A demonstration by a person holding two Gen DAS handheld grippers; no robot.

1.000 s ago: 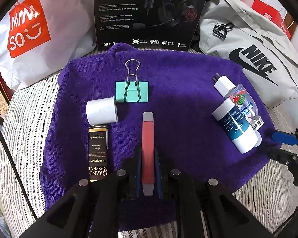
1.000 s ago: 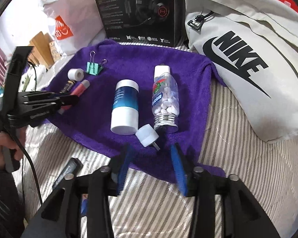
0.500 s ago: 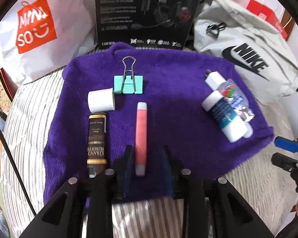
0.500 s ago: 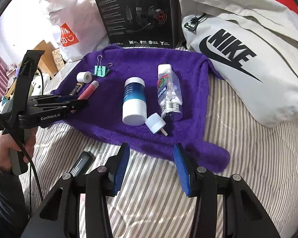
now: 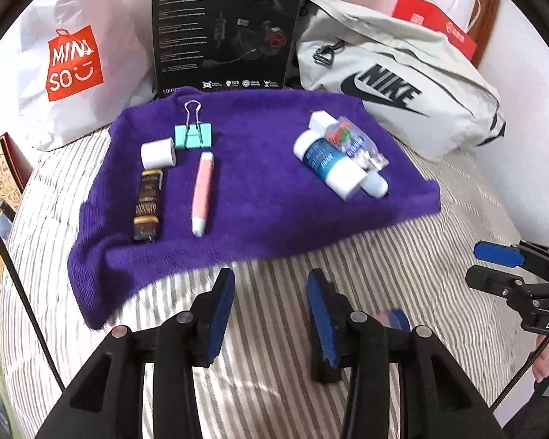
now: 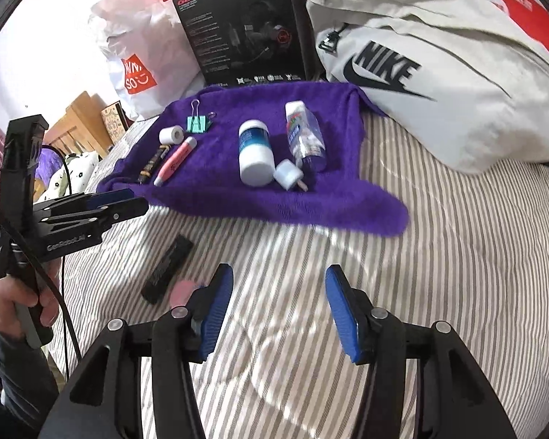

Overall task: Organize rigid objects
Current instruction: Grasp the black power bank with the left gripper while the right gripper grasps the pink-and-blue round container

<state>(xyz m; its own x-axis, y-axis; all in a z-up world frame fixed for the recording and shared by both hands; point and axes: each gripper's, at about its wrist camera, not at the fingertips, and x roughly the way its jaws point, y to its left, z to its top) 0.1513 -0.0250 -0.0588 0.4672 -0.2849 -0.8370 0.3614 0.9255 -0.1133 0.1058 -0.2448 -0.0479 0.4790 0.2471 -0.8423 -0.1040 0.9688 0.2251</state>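
Both empty grippers short of the pink marker [image 5: 202,193].

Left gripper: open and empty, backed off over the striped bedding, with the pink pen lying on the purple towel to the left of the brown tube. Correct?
Not quite. The left wrist view shows the pink pen to the right of the brown tube, not the left. The left gripper is open and empty over the striped bedding, both items on the purple towel.

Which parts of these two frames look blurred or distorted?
Left wrist view: the pink tube and the purple towel edges are smeared by motion, and fisheye bends the striped bedding. Right wrist view: sharper, though the towel edge smears and the Nike bag bulges near the rim.
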